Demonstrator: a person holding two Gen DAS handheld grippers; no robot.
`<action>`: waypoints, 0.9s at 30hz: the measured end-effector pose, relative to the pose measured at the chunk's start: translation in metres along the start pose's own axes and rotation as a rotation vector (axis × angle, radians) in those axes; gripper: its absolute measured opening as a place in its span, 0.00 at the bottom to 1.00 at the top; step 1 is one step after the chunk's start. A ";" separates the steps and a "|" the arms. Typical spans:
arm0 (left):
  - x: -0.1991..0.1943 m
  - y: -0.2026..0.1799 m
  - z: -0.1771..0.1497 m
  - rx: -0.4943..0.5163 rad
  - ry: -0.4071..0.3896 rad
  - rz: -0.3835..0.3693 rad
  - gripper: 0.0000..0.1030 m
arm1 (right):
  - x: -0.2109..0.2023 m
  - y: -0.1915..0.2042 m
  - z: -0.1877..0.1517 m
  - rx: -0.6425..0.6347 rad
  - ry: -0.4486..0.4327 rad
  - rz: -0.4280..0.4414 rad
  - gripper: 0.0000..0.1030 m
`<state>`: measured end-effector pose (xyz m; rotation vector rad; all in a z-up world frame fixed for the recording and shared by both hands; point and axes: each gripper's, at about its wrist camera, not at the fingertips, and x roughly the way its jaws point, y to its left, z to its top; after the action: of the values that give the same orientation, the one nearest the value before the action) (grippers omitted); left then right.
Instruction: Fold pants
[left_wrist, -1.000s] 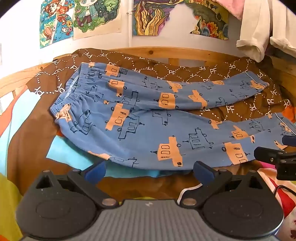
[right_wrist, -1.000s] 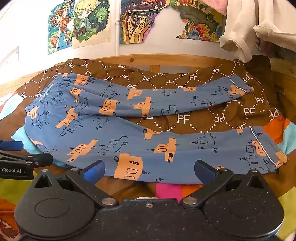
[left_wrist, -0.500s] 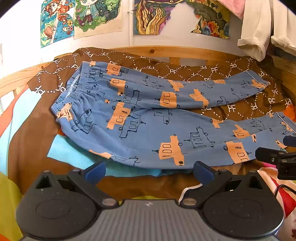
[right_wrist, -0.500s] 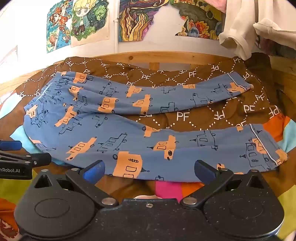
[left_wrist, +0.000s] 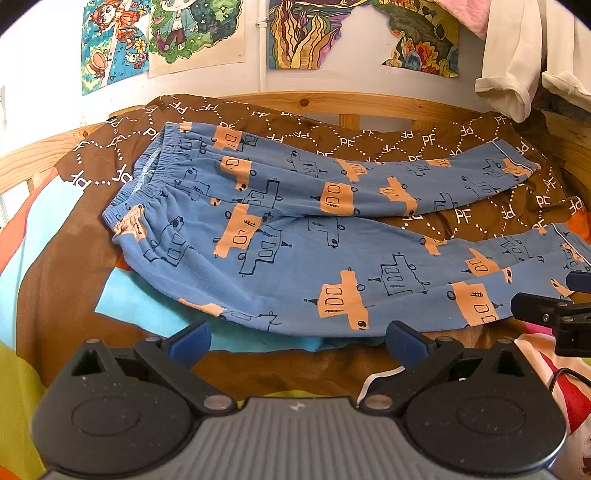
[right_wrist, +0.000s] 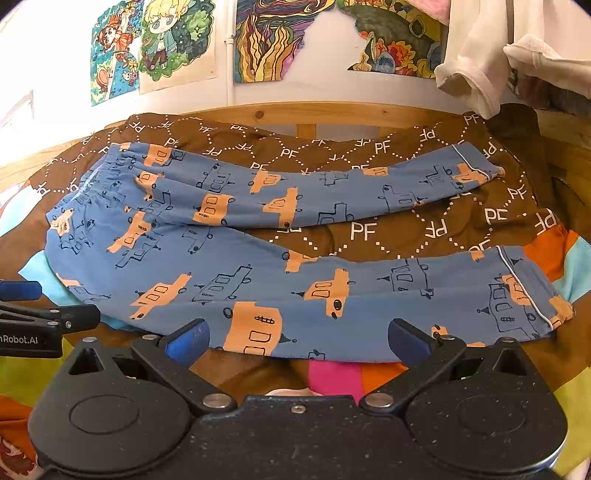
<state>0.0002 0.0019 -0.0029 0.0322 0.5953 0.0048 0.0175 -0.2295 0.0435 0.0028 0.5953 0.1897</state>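
Blue pants (left_wrist: 295, 236) (right_wrist: 258, 258) printed with orange and outlined vehicles lie flat on a brown quilt, waistband at the left, both legs running right and spread apart. My left gripper (left_wrist: 299, 338) hovers open just in front of the near leg's lower edge, close to the seat end. My right gripper (right_wrist: 299, 338) is open too, in front of the near leg further toward the cuff (right_wrist: 532, 291). Neither touches the cloth. Each gripper shows at the edge of the other's view: the right one (left_wrist: 554, 314), the left one (right_wrist: 40, 317).
The quilt (right_wrist: 388, 232) is brown with white PF lettering, with bright colour patches along its near side. A wooden bed rail (left_wrist: 369, 107) runs behind it, under a wall of drawings. Pale garments (right_wrist: 480, 66) hang at the top right.
Both views have crept slightly nearer and lower toward the pants' near edge. The pants lie as before and both grippers stay open.
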 end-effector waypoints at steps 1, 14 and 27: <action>0.000 0.000 0.000 -0.001 0.000 -0.001 1.00 | 0.000 -0.001 -0.001 0.001 0.000 0.000 0.99; 0.001 0.006 -0.002 -0.002 -0.001 0.000 1.00 | 0.000 0.000 0.000 0.000 0.001 0.001 0.99; 0.000 0.006 -0.002 -0.001 0.001 0.004 1.00 | 0.001 0.001 0.000 -0.001 0.002 0.000 0.99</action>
<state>-0.0008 0.0076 -0.0042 0.0329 0.5958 0.0089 0.0179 -0.2287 0.0435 0.0019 0.5970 0.1900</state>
